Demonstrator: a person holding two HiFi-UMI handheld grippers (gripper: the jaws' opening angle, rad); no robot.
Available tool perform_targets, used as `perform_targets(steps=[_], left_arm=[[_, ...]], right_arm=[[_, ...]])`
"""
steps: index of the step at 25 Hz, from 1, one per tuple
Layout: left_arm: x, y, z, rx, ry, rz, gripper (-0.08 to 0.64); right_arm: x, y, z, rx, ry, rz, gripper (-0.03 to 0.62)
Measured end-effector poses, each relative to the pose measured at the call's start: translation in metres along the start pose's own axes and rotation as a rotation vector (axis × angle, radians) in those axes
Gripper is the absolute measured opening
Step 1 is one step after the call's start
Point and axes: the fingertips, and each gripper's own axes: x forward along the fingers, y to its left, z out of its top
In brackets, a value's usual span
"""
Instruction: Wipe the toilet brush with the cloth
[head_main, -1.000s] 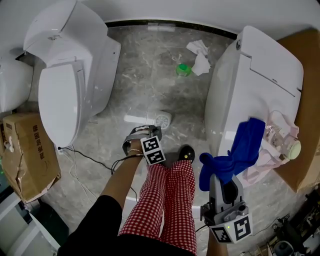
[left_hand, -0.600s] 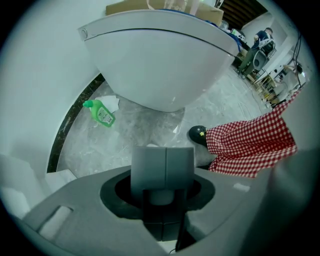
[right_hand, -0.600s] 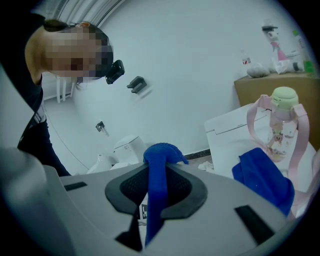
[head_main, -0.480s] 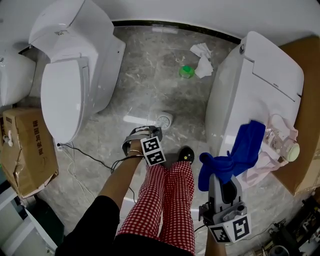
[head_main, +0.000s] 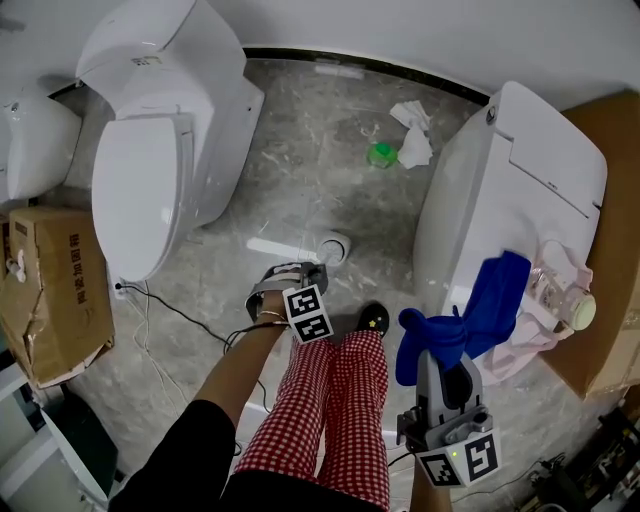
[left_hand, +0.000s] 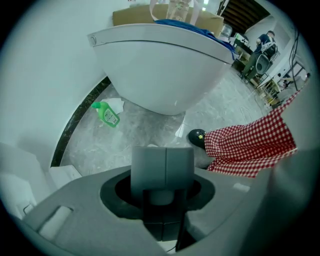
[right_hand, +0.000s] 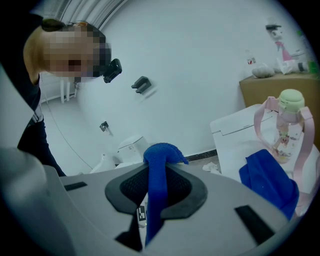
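The left gripper (left_hand: 162, 169) is pointed down at the floor; its two grey pads (left_hand: 147, 170) are seen together, with only a thin seam between them, and nothing is held there. The right gripper (right_hand: 158, 172) is clamped on a narrow fold of the blue cloth (head_main: 495, 295); the rest of the cloth is draped over the lid of the white toilet (head_main: 520, 170) at the right, just beside a bottle with a pink strap (head_main: 572, 305).

The toilet brush (head_main: 275, 245), as far as can be judged, is the white stick with a round head that lies flat on the grey floor, just beyond the left gripper; it is held by nothing, and the wiping is not yet begun.

Some trouble can be expected from here; if the closed jaws are lowered without being opened, the thin handle would probably be pushed or rolled away; if the cloth is pulled quickly, the bottle may be dragged off the lid; since only a small fold is gripped, the cloth could slip out under rubbing. The brush looks plain, white and light; its bristles cannot be made out.
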Motion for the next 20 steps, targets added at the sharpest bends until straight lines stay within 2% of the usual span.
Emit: perform_targets(steps=[5,20], left_arm=[[-0.011,-0.003,-0.004,0.009,-0.015,0.016,0.163],[-0.039,-0.007,-0.015,-0.037,-0.043,0.079,0.164]], right_arm=[[0.002,0.009,0.001,-0.008,0.001,0.017,0.067],[-0.002,0.021,0.001,-0.043,0.009,0.051,0.067]])
